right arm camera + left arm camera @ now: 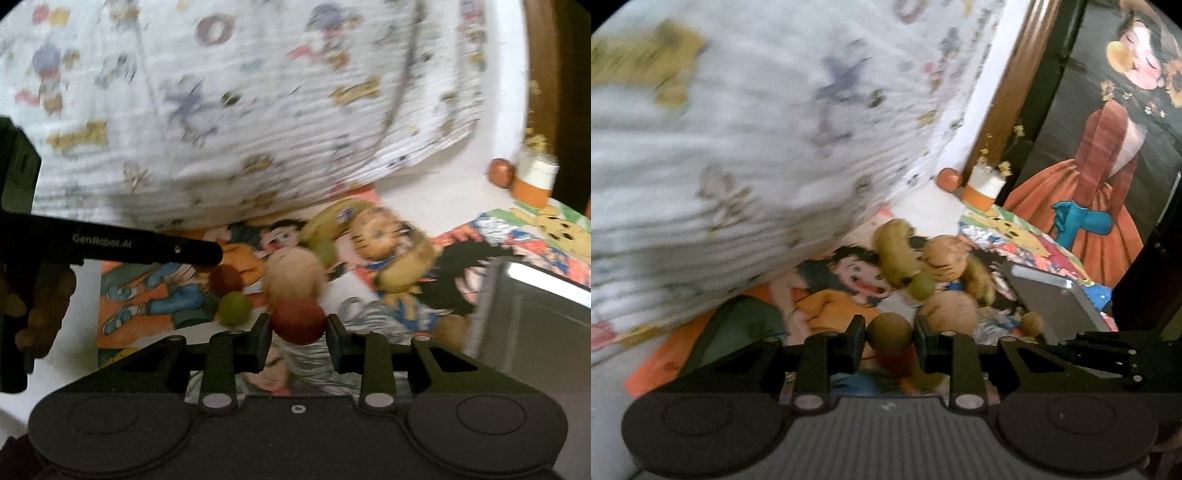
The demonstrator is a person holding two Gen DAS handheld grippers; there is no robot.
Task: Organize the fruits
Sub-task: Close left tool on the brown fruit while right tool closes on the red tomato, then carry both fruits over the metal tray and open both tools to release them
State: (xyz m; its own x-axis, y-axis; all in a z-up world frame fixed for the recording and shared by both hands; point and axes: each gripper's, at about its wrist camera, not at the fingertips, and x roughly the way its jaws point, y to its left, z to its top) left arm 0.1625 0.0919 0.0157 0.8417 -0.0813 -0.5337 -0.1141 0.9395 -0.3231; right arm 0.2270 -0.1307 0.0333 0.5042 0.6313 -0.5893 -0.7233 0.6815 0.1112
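My left gripper is shut on a round brown fruit, held just above the cartoon-printed cloth. My right gripper is shut on a round red fruit. Beyond both lies the fruit pile: two bananas, a small green fruit and pale tan round fruits. In the right wrist view a long black finger of the left gripper reaches in from the left, with a dark reddish fruit at its tip.
A big white printed pillow lies close behind the pile. A grey metal container stands at the right. Farther back are a small orange-and-white pot and a brown ball.
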